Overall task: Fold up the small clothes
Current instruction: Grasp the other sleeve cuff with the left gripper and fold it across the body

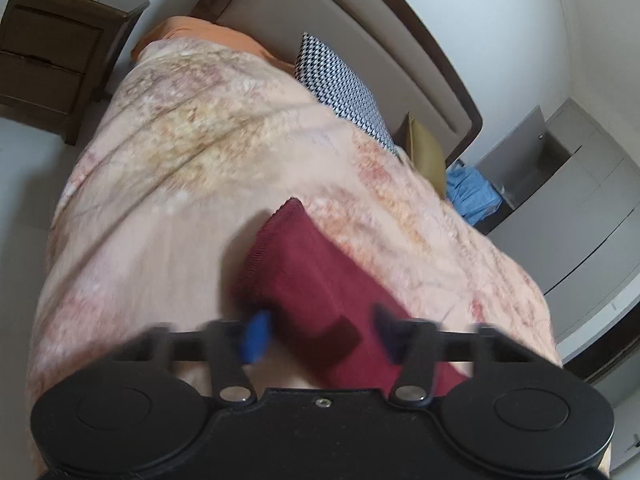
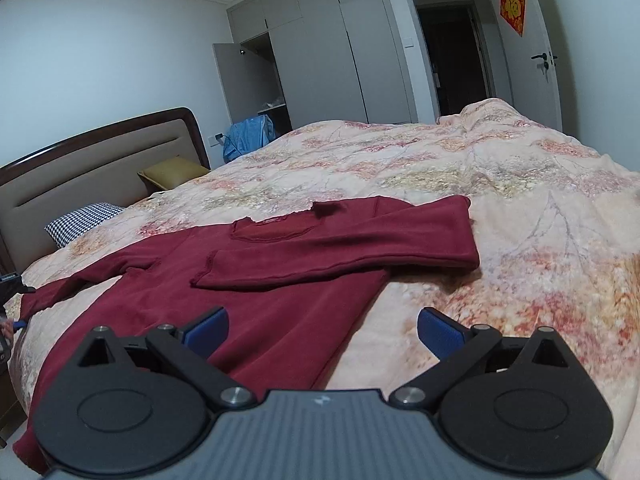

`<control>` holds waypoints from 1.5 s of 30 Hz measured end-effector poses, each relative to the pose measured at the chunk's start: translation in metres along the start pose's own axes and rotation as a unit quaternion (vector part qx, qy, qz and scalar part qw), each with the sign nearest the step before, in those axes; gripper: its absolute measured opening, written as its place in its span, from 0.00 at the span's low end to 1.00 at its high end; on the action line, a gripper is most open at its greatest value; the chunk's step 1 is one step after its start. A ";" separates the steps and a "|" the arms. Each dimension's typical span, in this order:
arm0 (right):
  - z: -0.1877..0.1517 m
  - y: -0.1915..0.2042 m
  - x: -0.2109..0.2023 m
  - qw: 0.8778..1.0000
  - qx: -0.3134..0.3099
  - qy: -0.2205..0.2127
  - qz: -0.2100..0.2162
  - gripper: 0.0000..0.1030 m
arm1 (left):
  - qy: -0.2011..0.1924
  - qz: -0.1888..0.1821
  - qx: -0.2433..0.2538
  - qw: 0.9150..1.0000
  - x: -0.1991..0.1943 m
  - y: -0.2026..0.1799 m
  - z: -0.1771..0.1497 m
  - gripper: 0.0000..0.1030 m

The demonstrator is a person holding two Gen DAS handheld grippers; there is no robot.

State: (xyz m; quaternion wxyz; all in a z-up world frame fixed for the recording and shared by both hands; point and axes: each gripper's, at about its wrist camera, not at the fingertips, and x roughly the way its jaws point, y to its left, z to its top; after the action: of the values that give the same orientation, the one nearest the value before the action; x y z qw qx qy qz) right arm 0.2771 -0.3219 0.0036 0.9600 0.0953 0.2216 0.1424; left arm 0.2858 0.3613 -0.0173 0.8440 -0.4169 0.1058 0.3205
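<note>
A dark red long-sleeved sweater [image 2: 280, 304] lies flat on the floral bedspread [image 2: 520, 208]. One sleeve [image 2: 360, 248] is folded across its chest; the other sleeve [image 2: 64, 292] stretches out to the left. My right gripper [image 2: 322, 330] is open and empty, hovering over the sweater's lower right edge. In the left wrist view, which is blurred, the outstretched sleeve [image 1: 312, 280] runs between the blue pads of my left gripper [image 1: 320, 336], which is open above it. The left gripper's tip also shows at the far left edge of the right wrist view [image 2: 12, 320].
The bed has a padded headboard [image 2: 80, 176], a checked pillow [image 2: 80, 220] and an olive cushion [image 2: 172, 172]. A dark nightstand [image 1: 60, 52] stands beside the bed. Grey wardrobes [image 2: 320, 48], blue clothing [image 2: 248, 132] and a doorway [image 2: 452, 52] lie beyond.
</note>
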 end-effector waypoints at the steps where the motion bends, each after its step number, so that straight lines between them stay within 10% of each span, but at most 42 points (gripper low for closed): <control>1: -0.002 0.002 -0.001 1.000 -0.001 0.001 0.000 1.00 | -0.003 0.003 0.010 1.000 -0.001 -0.004 0.001 0.15; 11: -0.005 -0.003 -0.010 1.000 0.002 -0.009 0.004 1.00 | -0.083 -0.072 0.157 0.981 -0.027 -0.114 0.037 0.08; 15: -0.005 -0.005 -0.013 1.000 0.007 -0.018 0.010 1.00 | -0.107 -0.143 0.233 0.956 -0.052 -0.193 0.031 0.08; 20: -0.005 -0.008 -0.015 0.999 0.010 -0.026 0.018 1.00 | -0.104 -0.215 0.358 0.902 -0.082 -0.288 -0.020 0.08; 23: -0.004 -0.013 -0.018 0.999 0.016 -0.032 0.024 1.00 | -0.084 -0.247 0.420 0.869 -0.094 -0.328 -0.071 0.08; 36: 0.000 -0.029 -0.025 0.998 0.017 -0.047 0.036 1.00 | 0.098 -0.307 0.542 0.776 -0.072 -0.361 -0.319 0.08; 41: -0.004 -0.038 -0.025 0.998 0.030 -0.044 0.036 1.00 | 0.161 -0.299 0.550 0.763 -0.057 -0.337 -0.356 0.11; 45: -0.008 -0.042 -0.024 0.998 0.036 -0.041 0.034 1.00 | 0.185 -0.304 0.545 0.759 -0.053 -0.333 -0.356 0.34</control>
State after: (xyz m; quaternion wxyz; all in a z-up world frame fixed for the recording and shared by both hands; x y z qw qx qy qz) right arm 0.2625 -0.3680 -0.0041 0.9587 0.1430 0.1840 0.1631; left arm 0.4859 -0.0861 -0.0063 0.9456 0.0521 0.2849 -0.1483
